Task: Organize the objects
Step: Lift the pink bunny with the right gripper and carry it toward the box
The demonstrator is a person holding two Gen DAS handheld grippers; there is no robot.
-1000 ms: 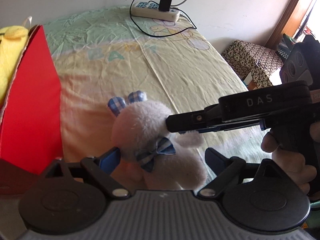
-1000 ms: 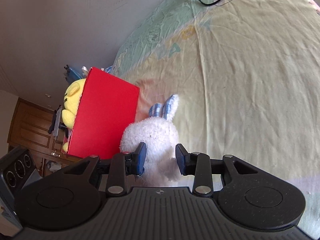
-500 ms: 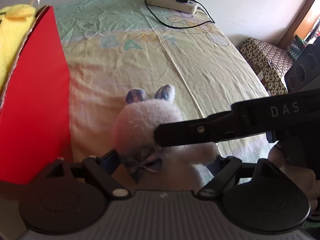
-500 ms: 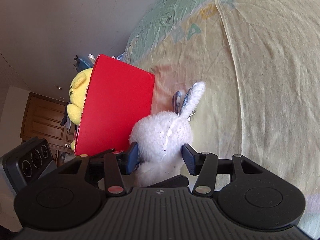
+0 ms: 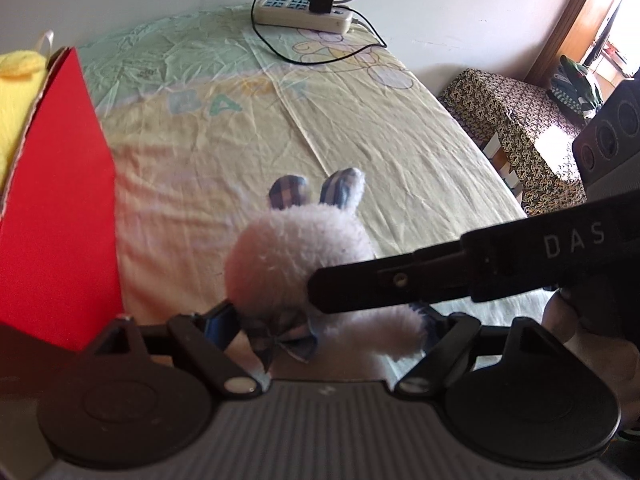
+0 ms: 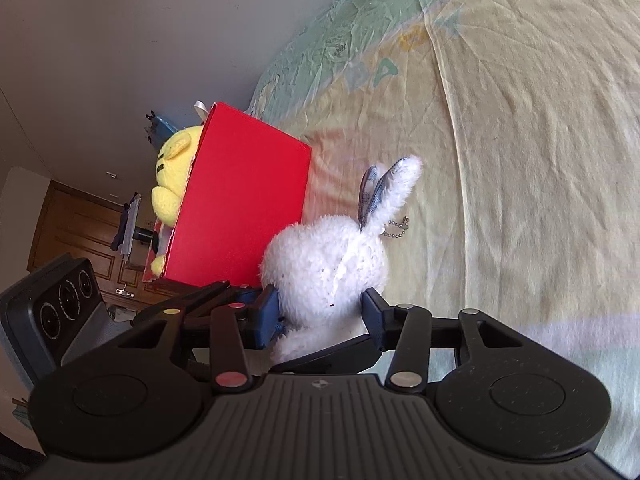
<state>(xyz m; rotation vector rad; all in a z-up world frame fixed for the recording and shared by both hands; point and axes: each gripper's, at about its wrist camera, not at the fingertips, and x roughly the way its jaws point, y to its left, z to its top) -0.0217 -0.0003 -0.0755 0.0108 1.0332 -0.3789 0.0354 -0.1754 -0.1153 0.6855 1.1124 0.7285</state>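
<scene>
A white plush rabbit point(image 5: 296, 252) with plaid ears and a plaid bow sits upright on the bed sheet point(image 5: 360, 128). It also shows from behind in the right wrist view point(image 6: 328, 268), with a small ball chain beside it. My left gripper point(image 5: 324, 324) is open, its fingers on either side of the rabbit's lower body. My right gripper point(image 6: 320, 312) comes in from the right, its fingers spread around the rabbit's body. A red box point(image 5: 52, 216) stands at the left with a yellow plush point(image 6: 176, 172) inside.
A white power strip point(image 5: 304, 12) with a black charger and cables lies at the far edge of the bed by the wall. A patterned cloth-covered stool point(image 5: 516, 128) stands off the bed's right side. A wooden door and furniture point(image 6: 80, 232) lie beyond the red box.
Both grippers have closed in on the rabbit, which now sits upright and nearer my left gripper. The right gripper's fingers have spread wider around its body.
</scene>
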